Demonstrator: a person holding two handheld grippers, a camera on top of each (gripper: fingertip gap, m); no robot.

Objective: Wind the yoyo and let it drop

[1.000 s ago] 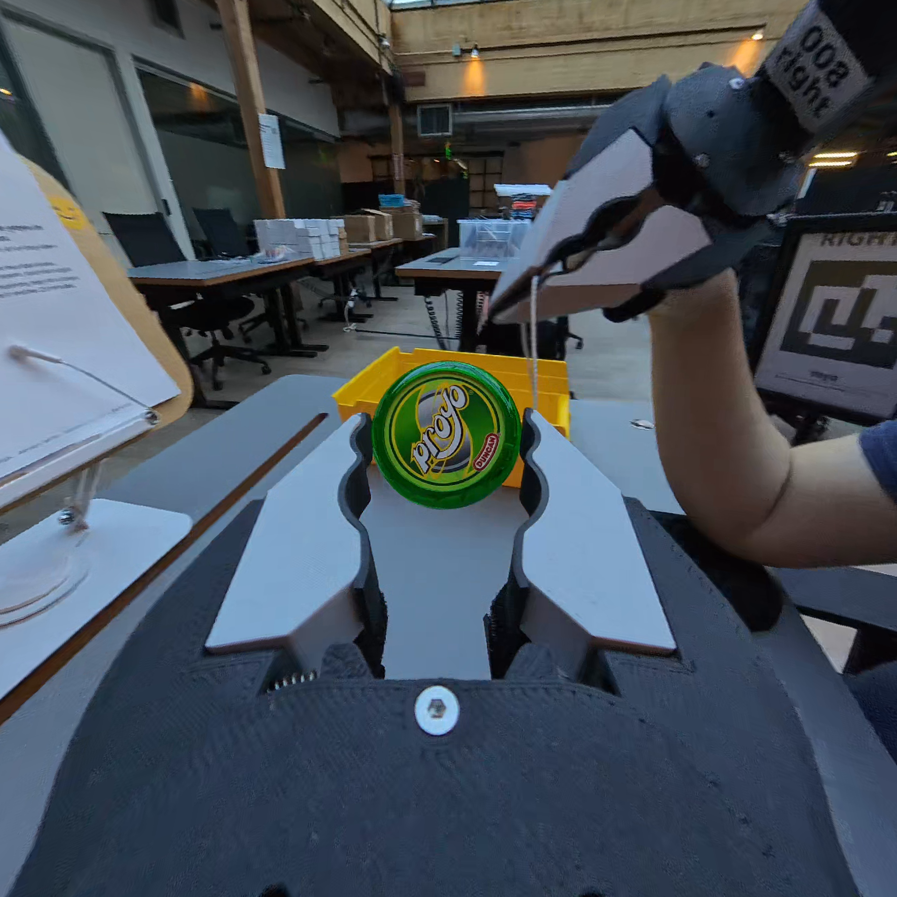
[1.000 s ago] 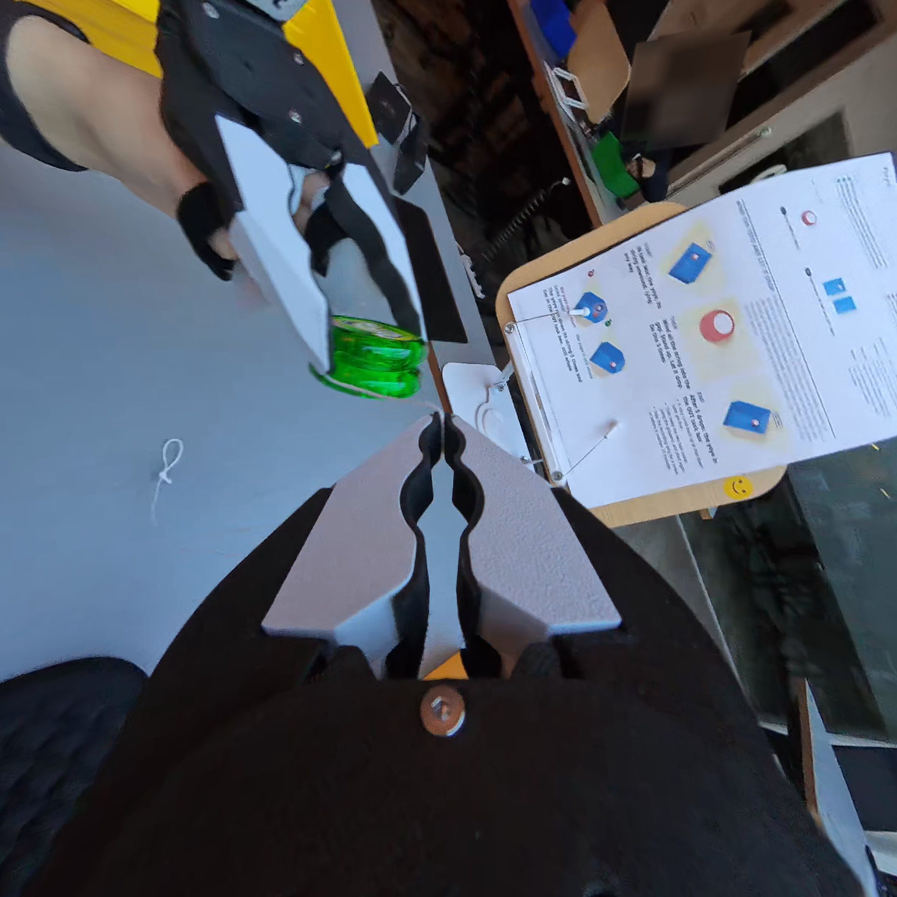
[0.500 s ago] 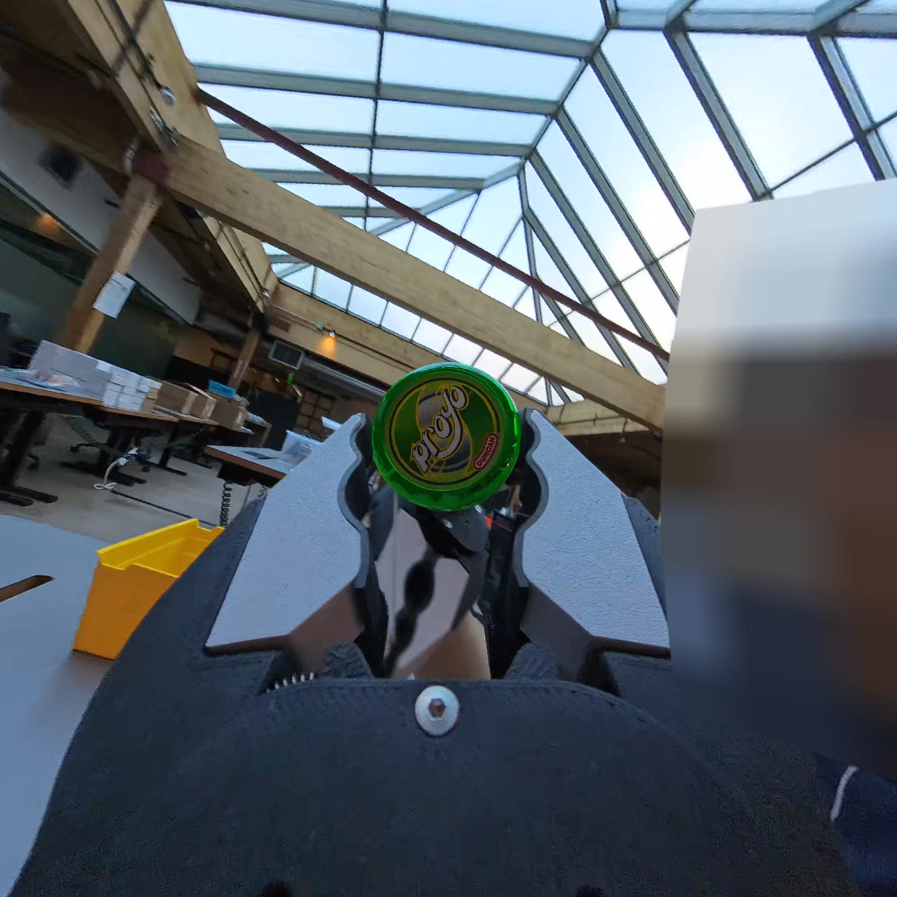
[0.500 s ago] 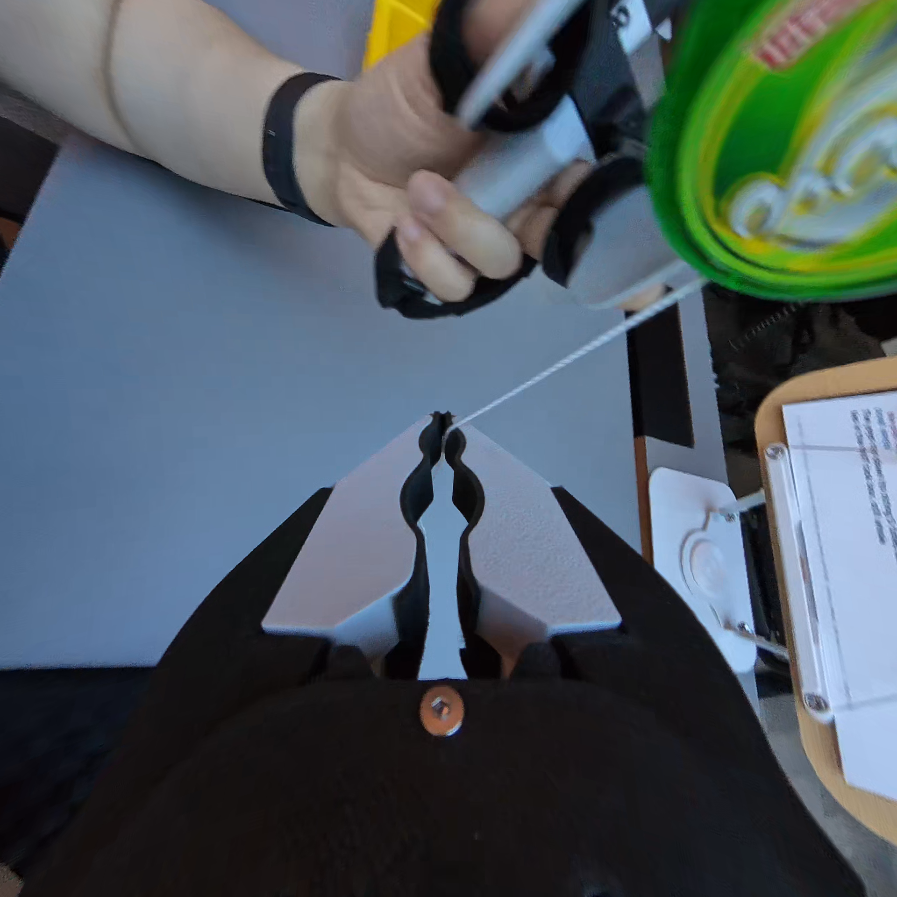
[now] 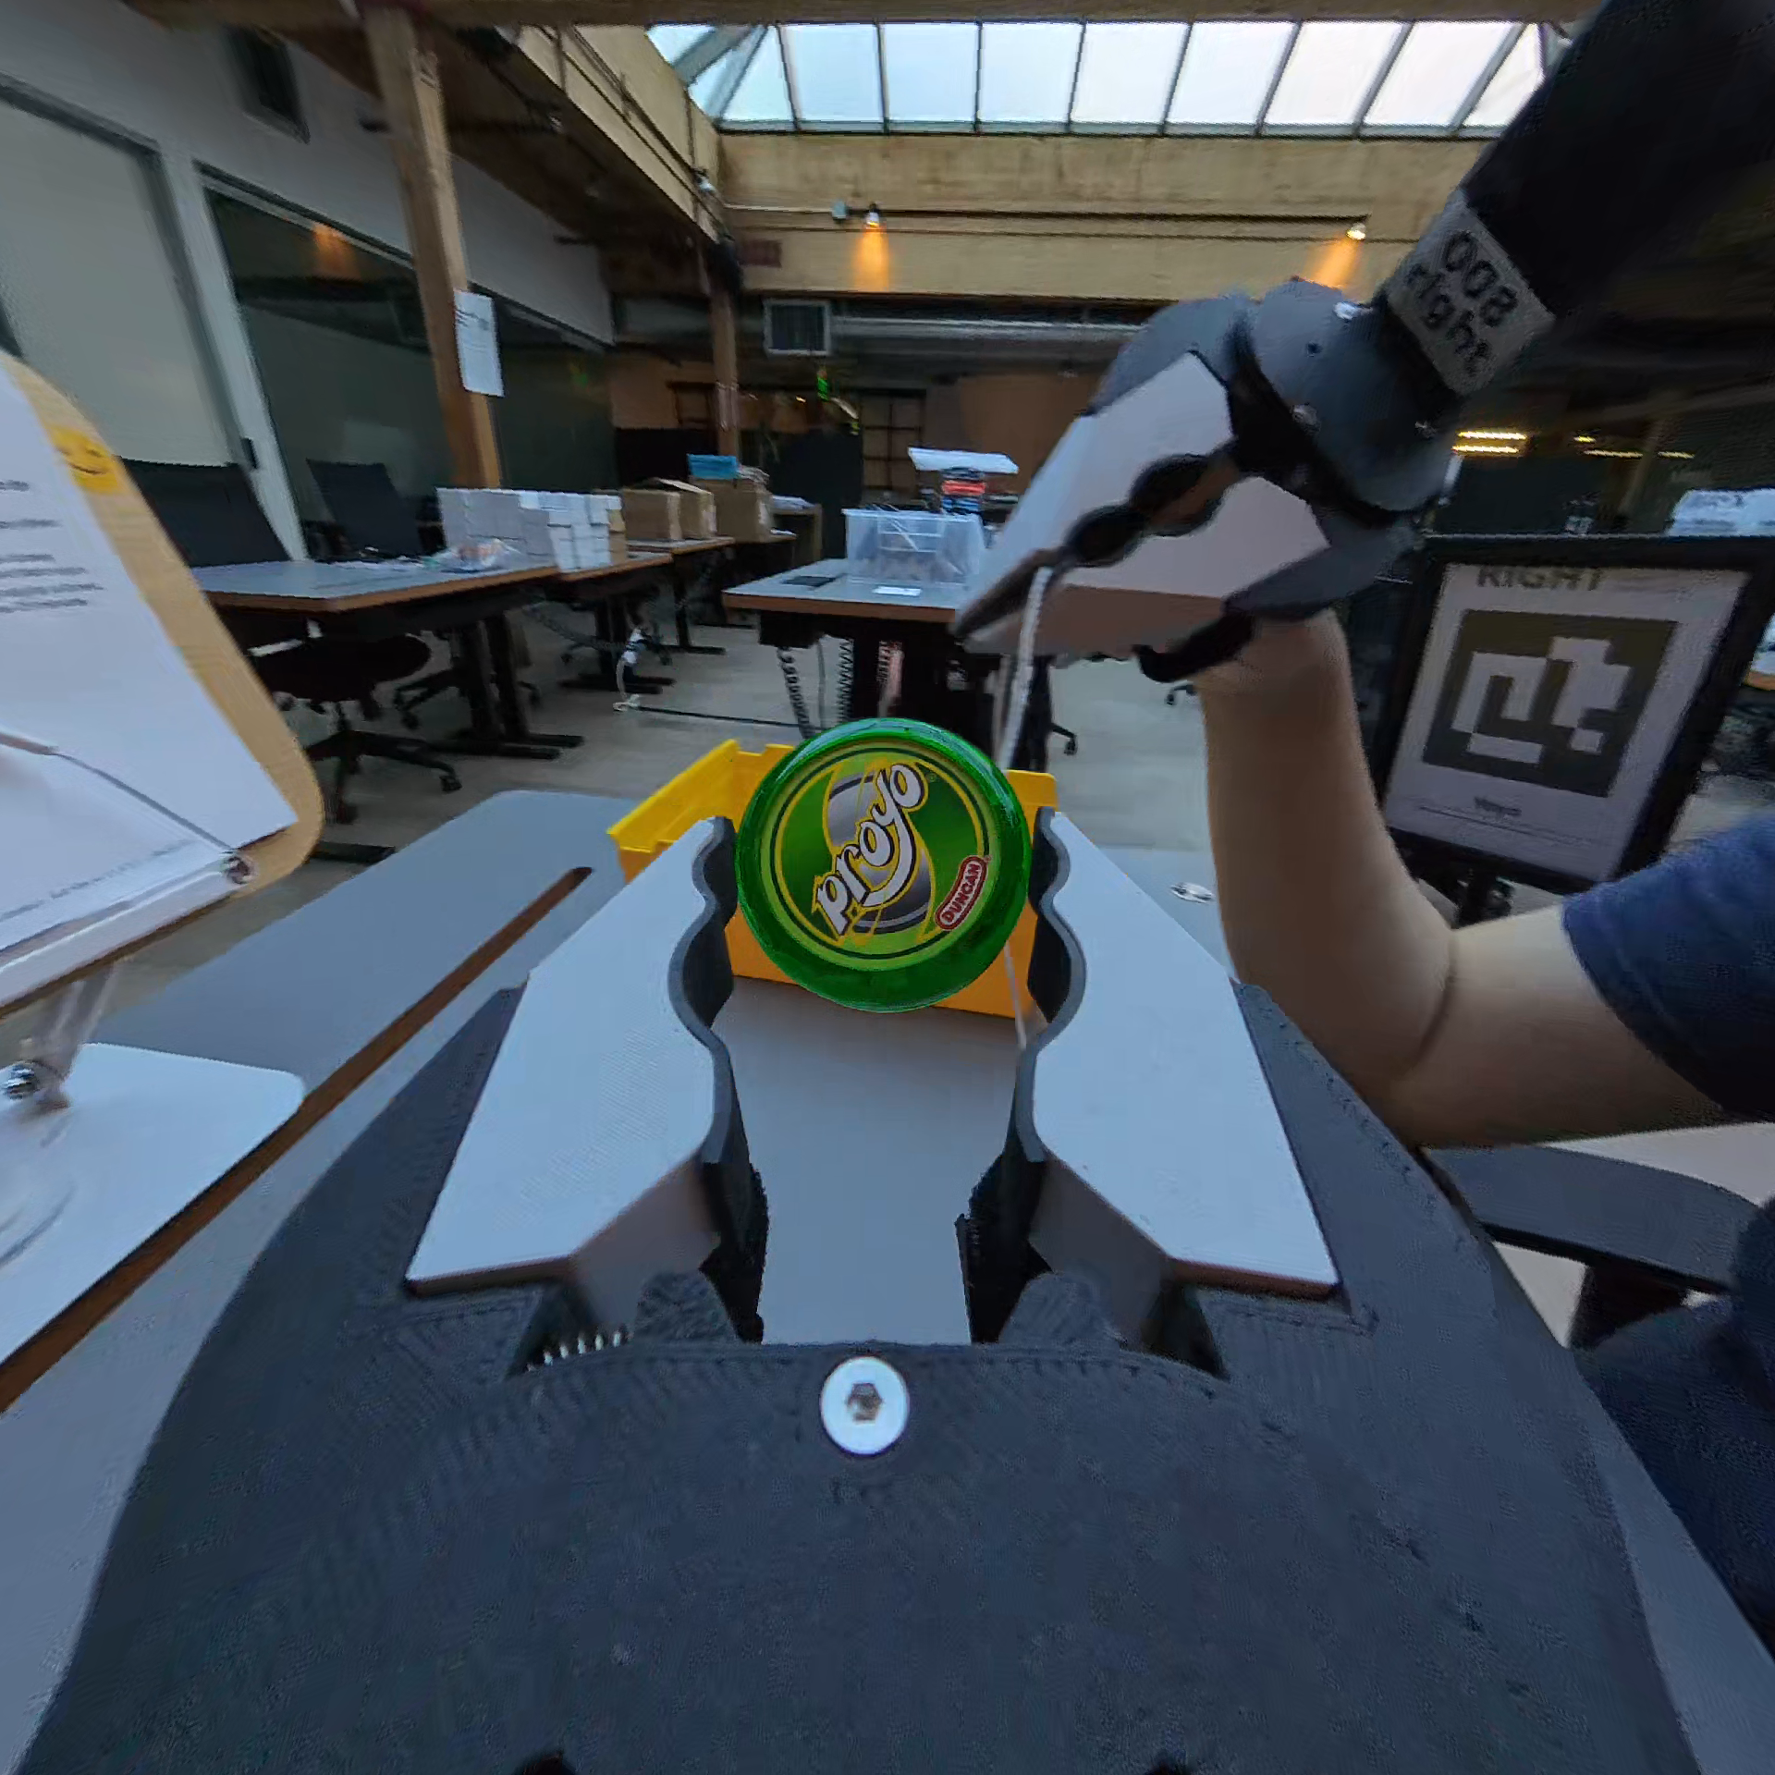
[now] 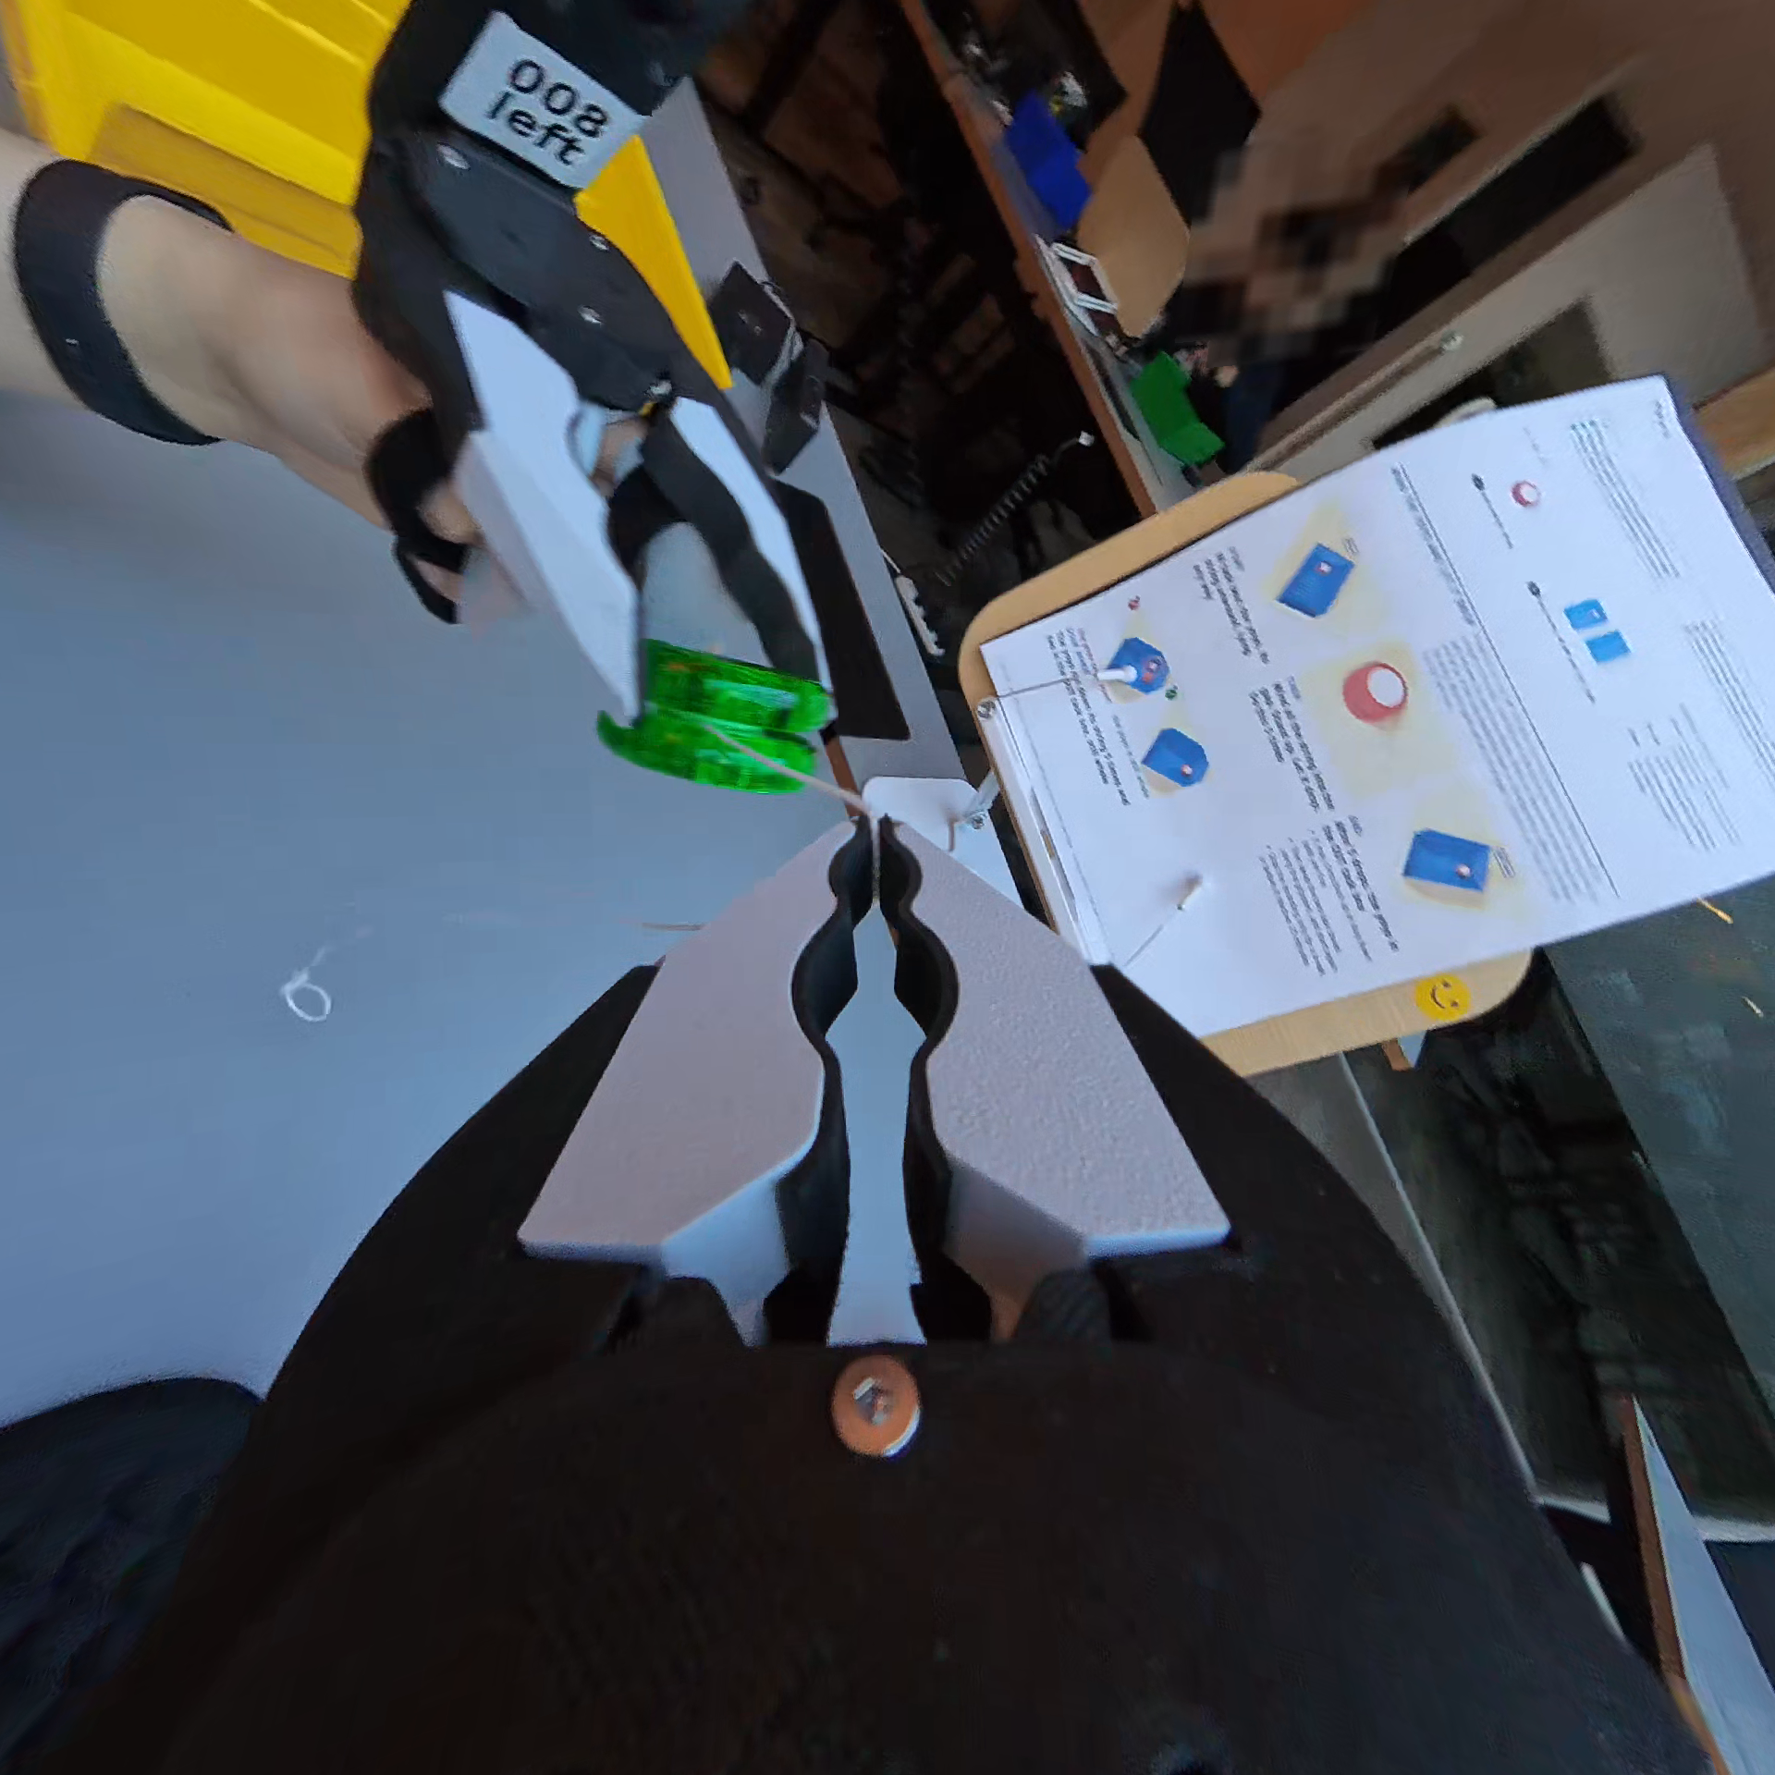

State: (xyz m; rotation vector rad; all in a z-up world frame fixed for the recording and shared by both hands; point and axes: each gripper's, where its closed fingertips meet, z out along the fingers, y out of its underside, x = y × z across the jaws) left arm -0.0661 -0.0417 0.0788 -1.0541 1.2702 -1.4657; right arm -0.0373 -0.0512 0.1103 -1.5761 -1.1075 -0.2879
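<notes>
A green yoyo (image 5: 882, 864) sits clamped between the fingertips of my left gripper (image 5: 882, 869), held above the grey table (image 5: 864, 1153). Its white string (image 5: 1020, 663) runs up to my right gripper (image 5: 1047, 576), which hangs above and to the right, shut on the string. In the right wrist view the yoyo (image 6: 716, 725) is seen edge-on in the left gripper (image 6: 711, 711), and the string (image 6: 816, 783) runs to my right gripper's (image 6: 876, 836) closed tips. The string's looped end (image 6: 307, 994) lies on the table.
A yellow bin (image 5: 672, 816) stands just behind the yoyo. A clipboard stand with a printed sheet (image 5: 115, 692) is at the left, also in the right wrist view (image 6: 1345, 711). A framed marker sign (image 5: 1566, 711) stands at the right. A person's forearm (image 5: 1325, 912) reaches across.
The left gripper swung up toward the ceiling with the yoyo half a second ago and has come back level over the table. The right gripper kept its hold on the string, above right again.
</notes>
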